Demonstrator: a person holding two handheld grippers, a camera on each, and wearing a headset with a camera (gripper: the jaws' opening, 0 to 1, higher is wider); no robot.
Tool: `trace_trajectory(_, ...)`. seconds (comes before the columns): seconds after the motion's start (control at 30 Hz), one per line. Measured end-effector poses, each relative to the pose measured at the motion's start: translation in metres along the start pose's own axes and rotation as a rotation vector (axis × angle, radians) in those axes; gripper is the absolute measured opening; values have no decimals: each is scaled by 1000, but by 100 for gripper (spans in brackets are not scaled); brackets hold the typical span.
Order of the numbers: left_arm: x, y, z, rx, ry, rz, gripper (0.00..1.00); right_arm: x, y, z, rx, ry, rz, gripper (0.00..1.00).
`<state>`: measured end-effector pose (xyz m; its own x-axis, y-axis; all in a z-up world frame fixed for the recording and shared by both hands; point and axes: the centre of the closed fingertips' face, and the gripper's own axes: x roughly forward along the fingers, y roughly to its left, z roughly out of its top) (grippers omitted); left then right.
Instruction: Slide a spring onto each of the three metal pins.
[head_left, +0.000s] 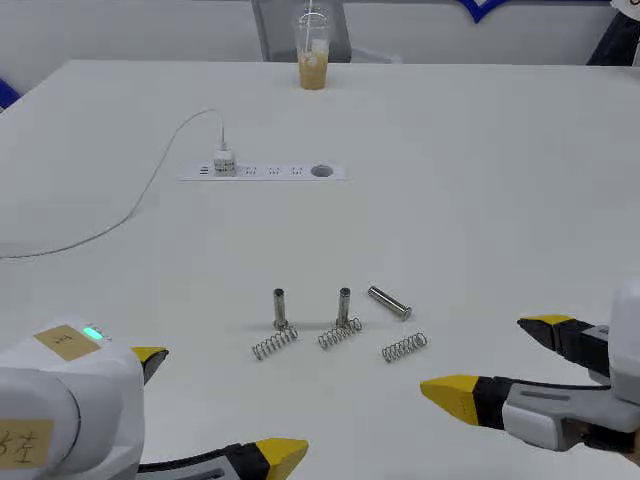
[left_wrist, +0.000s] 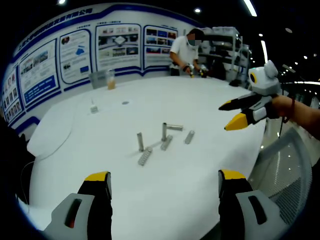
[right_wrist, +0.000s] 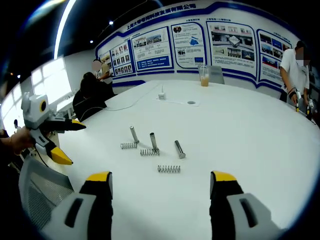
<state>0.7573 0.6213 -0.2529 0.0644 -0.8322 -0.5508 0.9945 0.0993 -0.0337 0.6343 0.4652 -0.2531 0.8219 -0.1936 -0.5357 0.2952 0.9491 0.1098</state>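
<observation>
Above the white table's (head_left: 450, 200) near edge: left gripper (head_left: 215, 405) and right gripper (head_left: 495, 355), jaws wide apart, empty, likely poised to begin. Mid-table, left pin (head_left: 279, 307) and middle pin (head_left: 344, 306) upright, ready for loading. Third pin (head_left: 389, 302) toppled, long axis slanting far-left to near-right. Just beside them, left spring (head_left: 274, 344), middle spring (head_left: 339, 334) and right spring (head_left: 404, 347), flat, axes slanting near-left to far-right.
</observation>
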Motion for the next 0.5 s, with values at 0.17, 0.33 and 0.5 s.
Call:
trace_trajectory(0.17, 1, 0, 0, -4, -4, 0, 90, 8, -3, 4, -7, 7, 6, 79)
trace_trajectory(0.33, 2, 1, -1, -2, -5, 0, 89, 17, -6, 9, -12, 7, 19, 77)
trace_trajectory(0.5, 4, 2, -1, -1, -3, 0, 89, 27, -9, 13, -15, 8, 27, 74)
